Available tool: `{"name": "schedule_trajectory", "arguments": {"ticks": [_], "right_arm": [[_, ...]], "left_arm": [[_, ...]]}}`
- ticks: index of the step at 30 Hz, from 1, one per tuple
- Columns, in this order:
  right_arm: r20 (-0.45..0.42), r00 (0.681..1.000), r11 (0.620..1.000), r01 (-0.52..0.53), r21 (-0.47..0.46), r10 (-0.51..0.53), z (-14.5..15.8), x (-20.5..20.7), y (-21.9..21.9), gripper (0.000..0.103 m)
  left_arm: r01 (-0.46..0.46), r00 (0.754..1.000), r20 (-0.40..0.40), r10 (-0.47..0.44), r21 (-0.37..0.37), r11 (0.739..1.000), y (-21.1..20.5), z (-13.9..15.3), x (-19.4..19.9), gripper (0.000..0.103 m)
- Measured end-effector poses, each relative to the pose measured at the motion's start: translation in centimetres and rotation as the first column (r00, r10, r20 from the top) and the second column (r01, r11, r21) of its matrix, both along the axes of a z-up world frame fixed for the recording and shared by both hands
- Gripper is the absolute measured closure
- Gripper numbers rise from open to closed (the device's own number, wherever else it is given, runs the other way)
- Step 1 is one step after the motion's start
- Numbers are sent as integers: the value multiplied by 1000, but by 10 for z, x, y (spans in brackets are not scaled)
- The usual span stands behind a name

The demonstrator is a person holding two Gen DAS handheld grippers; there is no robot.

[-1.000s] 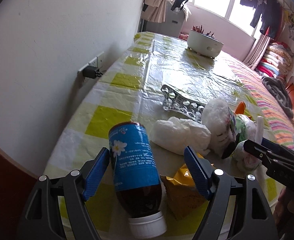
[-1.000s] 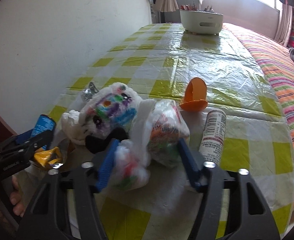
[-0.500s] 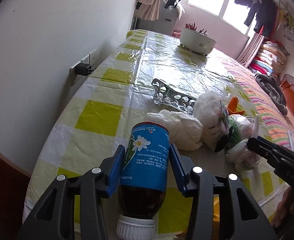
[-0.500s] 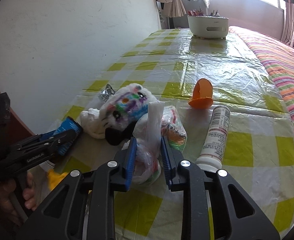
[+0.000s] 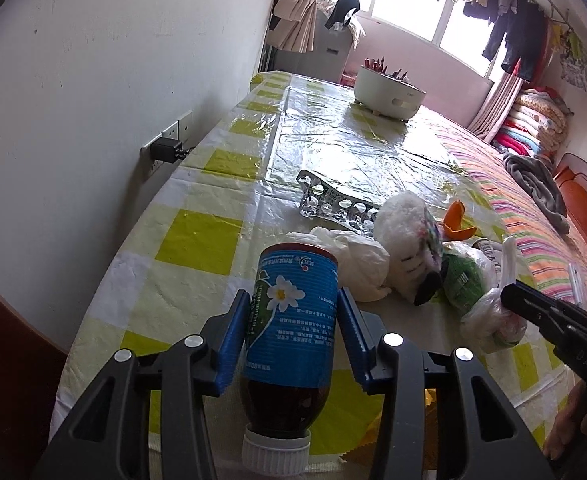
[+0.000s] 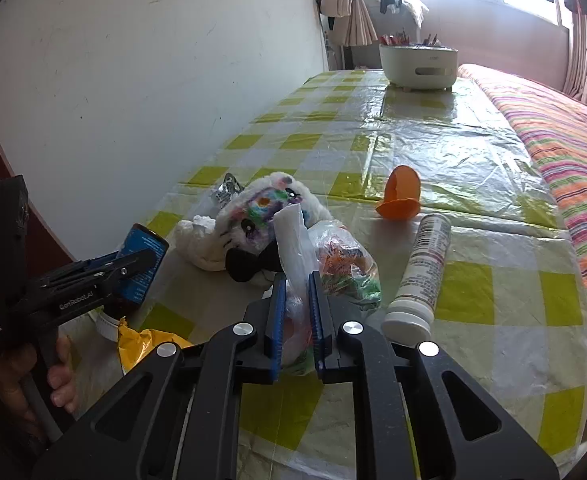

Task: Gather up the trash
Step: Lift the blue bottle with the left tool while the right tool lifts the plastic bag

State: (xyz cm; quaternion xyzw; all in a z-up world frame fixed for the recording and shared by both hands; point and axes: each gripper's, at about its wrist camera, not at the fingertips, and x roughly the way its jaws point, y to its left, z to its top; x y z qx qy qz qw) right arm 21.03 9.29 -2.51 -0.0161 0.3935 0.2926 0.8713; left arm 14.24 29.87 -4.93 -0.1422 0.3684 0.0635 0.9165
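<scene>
Both grippers have closed since a second ago: the left gripper [image 5: 293, 334] now clamps the blue-labelled brown bottle [image 5: 293, 320] above the checked table [image 5: 197, 240]. The right gripper [image 6: 295, 312] pinches the clear plastic trash bag [image 6: 293, 248], so both seem ready to lift.

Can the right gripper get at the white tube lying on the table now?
Probably not yet. The right gripper is shut on the plastic bag, so its jaws are occupied. The white tube lies uncovered just to the right of it, so the path itself looks free.
</scene>
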Motion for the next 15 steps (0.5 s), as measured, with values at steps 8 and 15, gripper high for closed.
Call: {"name": "schedule_trajectory", "arguments": {"ticks": [8, 15], "right_arm": [[27, 1000, 1000, 2, 28, -3, 11, -9, -9, 93], [47, 999, 999, 15, 47, -17, 19, -15, -22, 93]], "left_arm": [[-7, 999, 44, 6, 24, 1000, -5, 15, -10, 60], [-5, 996, 90, 1, 39, 999, -14, 31, -18, 61]]}}
